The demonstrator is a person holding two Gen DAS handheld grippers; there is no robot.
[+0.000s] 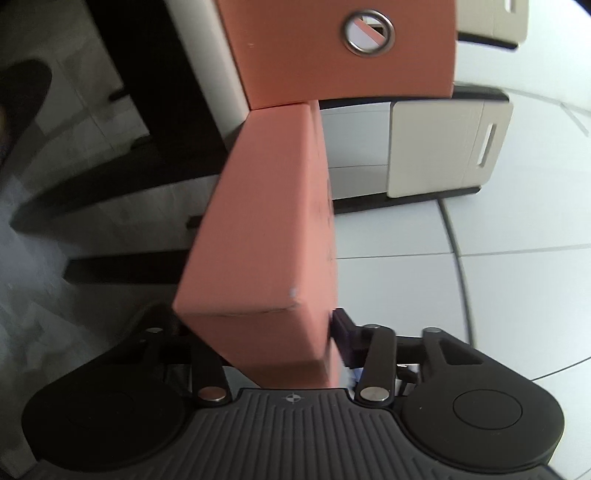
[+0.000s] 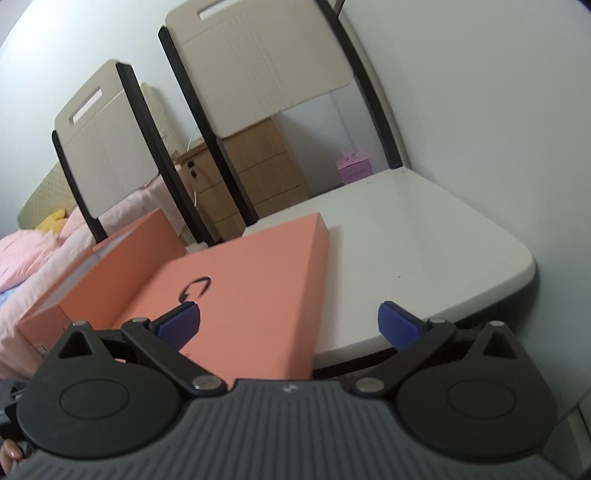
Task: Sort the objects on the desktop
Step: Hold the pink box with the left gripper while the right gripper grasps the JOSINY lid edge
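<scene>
In the left wrist view my left gripper (image 1: 258, 332) is shut on a flat orange box (image 1: 266, 221), gripped across its thickness at the near end. One dark pad (image 1: 341, 325) presses its right face; the other finger is hidden behind the box. The box's far end meets a second orange box (image 1: 332, 55) with a metal ring (image 1: 367, 33). In the right wrist view the flat orange box (image 2: 251, 280), marked with a black headphone logo (image 2: 195, 288), lies over the white table (image 2: 424, 258). My right gripper (image 2: 289, 325) hovers above its near right corner, open and holding nothing.
A deeper orange box (image 2: 118, 258) stands left of the flat one. Two folding chairs (image 2: 258, 66) (image 2: 103, 129) stand behind the table. Beyond are a wooden drawer cabinet (image 2: 258, 173), a small pink box (image 2: 352, 166) and a bed with pink bedding (image 2: 29, 258). The tiled floor (image 1: 498, 295) shows below.
</scene>
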